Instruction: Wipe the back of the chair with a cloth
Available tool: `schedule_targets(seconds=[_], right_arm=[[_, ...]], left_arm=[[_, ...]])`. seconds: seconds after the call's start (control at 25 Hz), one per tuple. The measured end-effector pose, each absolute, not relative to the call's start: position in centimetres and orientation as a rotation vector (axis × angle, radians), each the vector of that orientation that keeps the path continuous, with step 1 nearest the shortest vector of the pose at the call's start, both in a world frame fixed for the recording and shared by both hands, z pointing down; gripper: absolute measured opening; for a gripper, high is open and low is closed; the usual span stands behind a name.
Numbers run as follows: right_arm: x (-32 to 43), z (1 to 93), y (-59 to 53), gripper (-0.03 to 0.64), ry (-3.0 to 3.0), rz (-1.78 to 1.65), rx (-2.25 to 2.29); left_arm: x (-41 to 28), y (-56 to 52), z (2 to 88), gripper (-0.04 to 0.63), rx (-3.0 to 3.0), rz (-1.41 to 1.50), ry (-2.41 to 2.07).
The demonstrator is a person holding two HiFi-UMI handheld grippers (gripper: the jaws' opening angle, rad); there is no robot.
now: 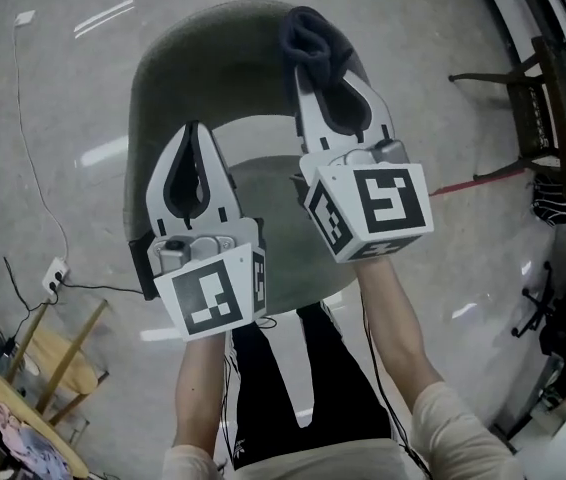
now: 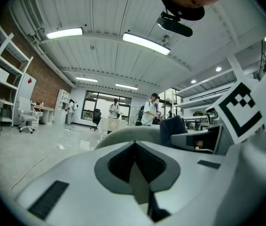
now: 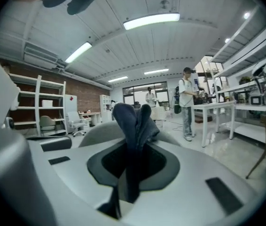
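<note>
A grey-green chair stands below me, its curved back (image 1: 178, 58) wrapping round the far side of the seat (image 1: 283, 208). My right gripper (image 1: 321, 68) is shut on a dark blue cloth (image 1: 315, 43), which bunches out past the jaw tips at the top of the chair back. In the right gripper view the cloth (image 3: 134, 126) stands up between the jaws in front of the chair back (image 3: 100, 131). My left gripper (image 1: 193, 148) is shut with nothing in it, held over the left side of the seat. The left gripper view shows the chair back (image 2: 133, 134) and the cloth (image 2: 170, 130) ahead.
A white cable (image 1: 38, 148) runs over the glossy floor to a socket block (image 1: 55, 273) at the left. A wooden stool (image 1: 43, 363) stands at the lower left, a dark chair (image 1: 538, 118) at the right. People stand far off by desks (image 3: 188, 102).
</note>
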State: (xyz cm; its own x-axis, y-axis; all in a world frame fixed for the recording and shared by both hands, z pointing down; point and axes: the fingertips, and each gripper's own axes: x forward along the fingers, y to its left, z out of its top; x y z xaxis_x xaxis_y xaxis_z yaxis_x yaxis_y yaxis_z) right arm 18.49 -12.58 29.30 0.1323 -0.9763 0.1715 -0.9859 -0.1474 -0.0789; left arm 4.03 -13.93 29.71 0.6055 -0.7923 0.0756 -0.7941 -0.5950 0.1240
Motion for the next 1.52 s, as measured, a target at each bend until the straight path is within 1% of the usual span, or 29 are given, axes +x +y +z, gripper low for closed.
schedule_targets(seconds=[0.36, 0.52, 0.64, 0.84, 1.0, 1.32, 1.52], right_arm=[[2.3, 33.1, -15.6, 0.057, -2.419, 0.305, 1.839], [-3.1, 35.0, -16.2, 0.057, -2.516, 0.358, 1.665], [-5.2, 36.6, -16.7, 0.058, -2.537, 0.403, 1.621], [-6.1, 37.9, -17.6, 0.057, -2.551, 0.402, 1.608], [-5.4, 38.2, -18.6, 0.057, -2.525, 0.391, 1.634], [-1.9, 37.6, -19.6, 0.058, -2.435, 0.362, 1.764], [2.0, 37.3, -19.9, 0.058, -2.342, 0.365, 1.872]], left_arm=[[-5.6, -14.5, 32.3, 0.017, 2.529, 0.068, -1.598], [-9.2, -14.5, 33.7, 0.015, 2.466, 0.096, -1.675], [-11.3, -14.5, 34.5, 0.017, 2.430, 0.112, -1.717], [-12.8, -14.7, 35.4, 0.017, 2.398, 0.126, -1.760], [-13.2, -15.0, 35.6, 0.017, 2.392, 0.138, -1.765], [-11.4, -15.9, 35.0, 0.017, 2.436, 0.141, -1.721], [-9.4, -16.1, 34.9, 0.017, 2.469, 0.135, -1.667]])
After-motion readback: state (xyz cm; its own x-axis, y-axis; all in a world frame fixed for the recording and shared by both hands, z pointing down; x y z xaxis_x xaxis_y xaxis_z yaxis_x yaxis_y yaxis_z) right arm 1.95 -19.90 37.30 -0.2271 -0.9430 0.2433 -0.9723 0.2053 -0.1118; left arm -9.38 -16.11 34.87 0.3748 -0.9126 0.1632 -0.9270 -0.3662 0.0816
